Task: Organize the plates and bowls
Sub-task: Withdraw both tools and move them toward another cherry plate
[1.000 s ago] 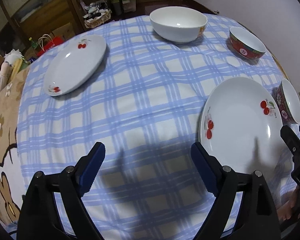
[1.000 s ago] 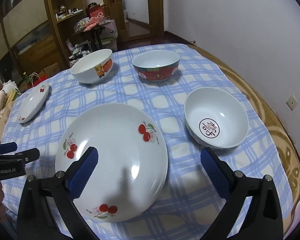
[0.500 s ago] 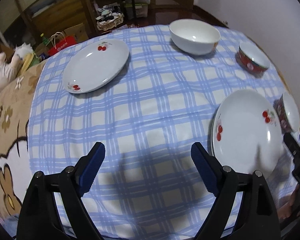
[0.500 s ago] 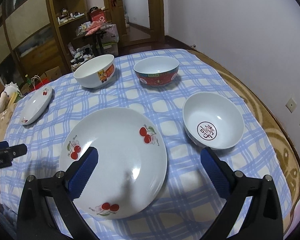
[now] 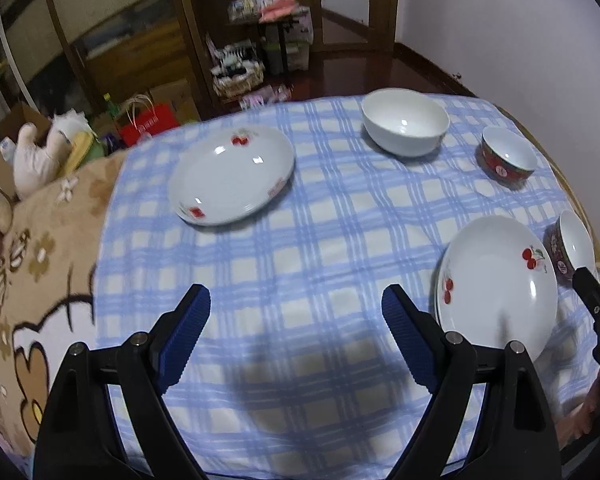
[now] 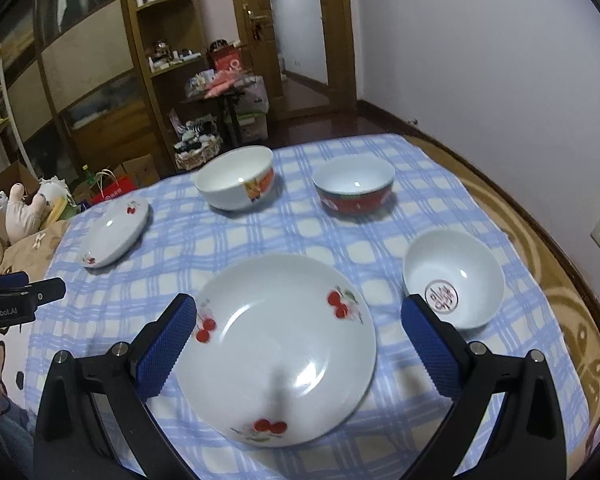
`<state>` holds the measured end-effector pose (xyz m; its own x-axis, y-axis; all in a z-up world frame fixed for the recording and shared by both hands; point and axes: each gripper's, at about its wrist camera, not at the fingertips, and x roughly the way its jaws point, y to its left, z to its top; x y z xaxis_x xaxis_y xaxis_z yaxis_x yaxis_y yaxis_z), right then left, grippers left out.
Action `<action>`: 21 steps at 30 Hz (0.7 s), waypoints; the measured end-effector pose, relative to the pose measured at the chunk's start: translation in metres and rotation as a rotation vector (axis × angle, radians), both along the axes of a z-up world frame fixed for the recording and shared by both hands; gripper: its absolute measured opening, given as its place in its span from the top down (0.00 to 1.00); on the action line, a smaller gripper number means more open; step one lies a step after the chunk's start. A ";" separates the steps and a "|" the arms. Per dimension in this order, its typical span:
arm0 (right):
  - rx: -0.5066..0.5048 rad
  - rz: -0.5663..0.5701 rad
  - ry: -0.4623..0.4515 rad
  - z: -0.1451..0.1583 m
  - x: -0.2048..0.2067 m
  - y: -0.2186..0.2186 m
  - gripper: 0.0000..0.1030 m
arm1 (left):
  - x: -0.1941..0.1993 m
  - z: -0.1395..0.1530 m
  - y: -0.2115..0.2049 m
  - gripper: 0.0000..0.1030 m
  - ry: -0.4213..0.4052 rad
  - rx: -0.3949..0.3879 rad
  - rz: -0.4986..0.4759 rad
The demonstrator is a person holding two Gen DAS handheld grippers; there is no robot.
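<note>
Two white cherry-print plates lie on the blue checked tablecloth: a far one at the left and a near one at the right. Three bowls stand beyond: a large white bowl, a red bowl and a red-outside bowl with a round mark inside. My left gripper is open and empty above bare cloth. My right gripper is open and empty, its jaws on either side of the near plate's front part.
The round table has a brown patterned cover showing at its rim. A white wall is close on the right. Shelves, bags and stuffed toys crowd the floor beyond the table's far left side.
Both grippers have drawn back and tilted up, so more of the table and room shows. The dishes have not moved. Both stay open.
</note>
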<state>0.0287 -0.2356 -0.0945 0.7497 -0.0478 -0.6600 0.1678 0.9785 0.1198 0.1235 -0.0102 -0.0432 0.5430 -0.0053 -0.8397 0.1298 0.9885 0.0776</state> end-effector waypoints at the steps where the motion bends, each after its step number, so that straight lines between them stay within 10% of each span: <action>1: -0.001 0.004 -0.009 0.003 0.001 0.001 0.00 | 0.000 0.005 0.003 0.16 -0.011 -0.004 0.002; 21: -0.026 0.128 -0.083 0.056 0.070 0.051 0.00 | 0.051 0.054 0.028 0.16 -0.072 0.045 0.004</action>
<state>0.0986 -0.1851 -0.0381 0.8028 0.0358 -0.5952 0.0318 0.9942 0.1027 0.1747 0.0180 0.0111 0.6018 0.0333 -0.7980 0.1189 0.9843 0.1307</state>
